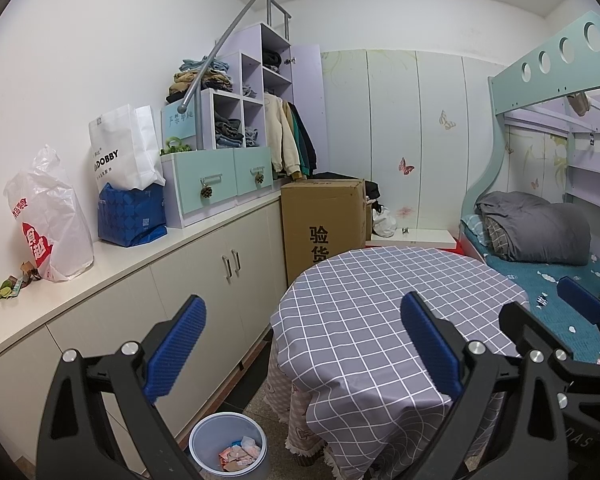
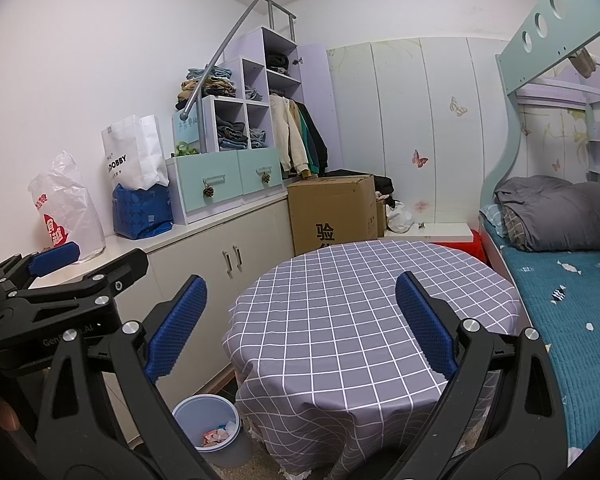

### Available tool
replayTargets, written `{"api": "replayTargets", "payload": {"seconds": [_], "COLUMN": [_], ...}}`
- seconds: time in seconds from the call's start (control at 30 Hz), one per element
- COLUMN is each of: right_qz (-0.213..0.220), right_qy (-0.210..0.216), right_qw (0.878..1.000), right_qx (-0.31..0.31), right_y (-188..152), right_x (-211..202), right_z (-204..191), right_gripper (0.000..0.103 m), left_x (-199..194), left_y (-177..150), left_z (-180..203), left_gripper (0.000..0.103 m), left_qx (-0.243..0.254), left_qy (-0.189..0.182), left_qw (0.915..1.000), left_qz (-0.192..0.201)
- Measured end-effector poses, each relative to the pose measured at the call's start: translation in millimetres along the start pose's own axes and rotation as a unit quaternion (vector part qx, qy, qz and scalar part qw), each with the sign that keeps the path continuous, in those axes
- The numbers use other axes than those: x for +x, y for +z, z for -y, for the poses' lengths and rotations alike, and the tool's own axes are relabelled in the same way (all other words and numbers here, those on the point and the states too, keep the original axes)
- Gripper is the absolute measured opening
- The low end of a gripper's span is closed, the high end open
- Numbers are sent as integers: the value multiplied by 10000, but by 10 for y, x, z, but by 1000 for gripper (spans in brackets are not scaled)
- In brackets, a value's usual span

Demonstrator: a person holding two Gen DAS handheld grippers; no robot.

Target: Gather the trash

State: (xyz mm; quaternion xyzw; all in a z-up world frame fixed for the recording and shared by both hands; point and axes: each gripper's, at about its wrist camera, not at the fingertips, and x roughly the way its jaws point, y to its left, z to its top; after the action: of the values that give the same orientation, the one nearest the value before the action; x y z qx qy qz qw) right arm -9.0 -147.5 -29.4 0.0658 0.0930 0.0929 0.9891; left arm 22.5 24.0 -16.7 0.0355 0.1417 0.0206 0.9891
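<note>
A pale blue waste bin point(image 1: 228, 446) point(image 2: 208, 428) stands on the floor between the cabinet and the round table, with crumpled wrappers point(image 1: 238, 454) inside. Small brown and green scraps point(image 1: 14, 282) lie on the white countertop at far left, beside a white plastic bag point(image 1: 50, 220). My left gripper point(image 1: 304, 344) is open and holds nothing, raised over the table's near edge. My right gripper point(image 2: 302, 326) is open too, also holding nothing. The two are side by side: a right-gripper pad point(image 1: 582, 300) shows at the right of the left wrist view. The left one's pad point(image 2: 54, 258) hides the scraps in the right wrist view.
The round table wears a grey checked cloth point(image 1: 380, 304). A long white cabinet point(image 1: 204, 276) runs along the left wall, carrying bags and a drawer-and-shelf unit point(image 1: 220, 184). A cardboard box point(image 1: 324, 224) stands behind the table. A bunk bed point(image 2: 572, 304) fills the right side.
</note>
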Motion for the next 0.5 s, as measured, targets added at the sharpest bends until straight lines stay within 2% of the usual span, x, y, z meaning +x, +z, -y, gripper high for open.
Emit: {"api": "replayTargets", "payload": {"seconds": [0.5], "right_qz": [-50], "right_qy": [-29], "right_qw": [10000], "right_qx": [8], "right_y": [-63], "right_x": [1], "right_z": [35], "right_gripper": [93], "left_x": [35], "left_y": [-46], "left_z": [-85], "left_gripper": [96], "left_qx": [44], "left_qy": [-32], "left_qw": [10000], "left_qz": [-63]}}
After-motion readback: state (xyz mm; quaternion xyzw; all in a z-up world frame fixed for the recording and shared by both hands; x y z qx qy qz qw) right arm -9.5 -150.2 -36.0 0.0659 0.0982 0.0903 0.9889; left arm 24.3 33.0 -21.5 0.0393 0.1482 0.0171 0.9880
